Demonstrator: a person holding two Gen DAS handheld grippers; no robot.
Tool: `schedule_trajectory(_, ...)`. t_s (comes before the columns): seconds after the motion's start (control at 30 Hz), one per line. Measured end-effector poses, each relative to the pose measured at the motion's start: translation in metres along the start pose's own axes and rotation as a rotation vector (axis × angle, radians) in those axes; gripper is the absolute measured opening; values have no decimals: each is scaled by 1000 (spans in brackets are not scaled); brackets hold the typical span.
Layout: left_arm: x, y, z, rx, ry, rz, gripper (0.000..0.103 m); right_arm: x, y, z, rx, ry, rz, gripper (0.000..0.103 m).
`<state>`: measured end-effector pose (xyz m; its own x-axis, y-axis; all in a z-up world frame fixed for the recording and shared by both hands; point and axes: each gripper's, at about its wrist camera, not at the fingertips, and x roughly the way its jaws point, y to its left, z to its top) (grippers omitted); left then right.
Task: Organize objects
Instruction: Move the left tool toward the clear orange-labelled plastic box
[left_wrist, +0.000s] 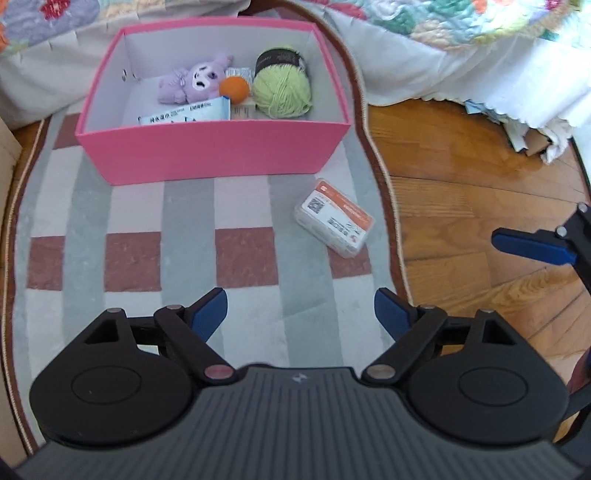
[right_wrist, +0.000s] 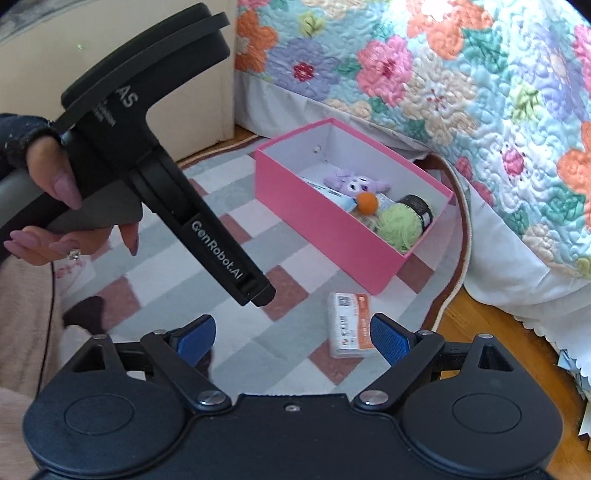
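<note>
A pink box (left_wrist: 207, 155) stands on the checked rug and shows in the right wrist view (right_wrist: 332, 229) too. In it lie a purple plush toy (left_wrist: 195, 79), an orange ball (left_wrist: 234, 89), green yarn (left_wrist: 281, 92) and paper packets (left_wrist: 184, 114). A white and orange packet (left_wrist: 334, 218) lies on the rug in front of the box's right corner; it also shows in the right wrist view (right_wrist: 349, 325). My left gripper (left_wrist: 301, 314) is open and empty, above the rug, short of the packet. My right gripper (right_wrist: 293, 338) is open and empty, with the packet just ahead by its right finger.
A bed with a floral quilt (right_wrist: 443, 74) and white skirt (left_wrist: 461, 70) runs behind and right of the box. Wooden floor (left_wrist: 461, 206) lies right of the rug's edge. The left gripper's handle (right_wrist: 155, 166), held by a hand, crosses the right wrist view at left.
</note>
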<state>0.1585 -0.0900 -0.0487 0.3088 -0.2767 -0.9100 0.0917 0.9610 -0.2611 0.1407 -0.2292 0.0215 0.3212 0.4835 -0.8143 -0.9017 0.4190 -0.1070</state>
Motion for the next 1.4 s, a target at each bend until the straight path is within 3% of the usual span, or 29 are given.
schedule_trajectory(0.27,52,3,27,67,-69,-49,85,64,-26,-17,94,2,-52,93)
schedule_trajectory(0.4,78,-2,39,103,-63,-77,82,93,-36,-27,159,0,-66,93)
schedule_trajectory(0.63,119,-8,52,121,-68,-133,77,134,-55,-48,371,16,-46,93)
schedule_trajectory(0.8,135,-5,56,125,-106,-170,63,154,-61,-57,477,19,-37,93)
schedule_trajectory(0.87,138,-4,55,132,-96,-187,51,158,-64,-58,504,10,-30,93)
schedule_trajectory(0.93,138,-3,54,133,-93,-192,49,162,-65,-58,518,8,-24,93)
schedule_trajectory(1.27,137,25,34,-52,18,-349,46,166,-65,-65,514,-5,-66,95)
schedule_trajectory(1.4,142,28,31,-99,11,-346,46,172,-59,-66,488,-12,-107,94)
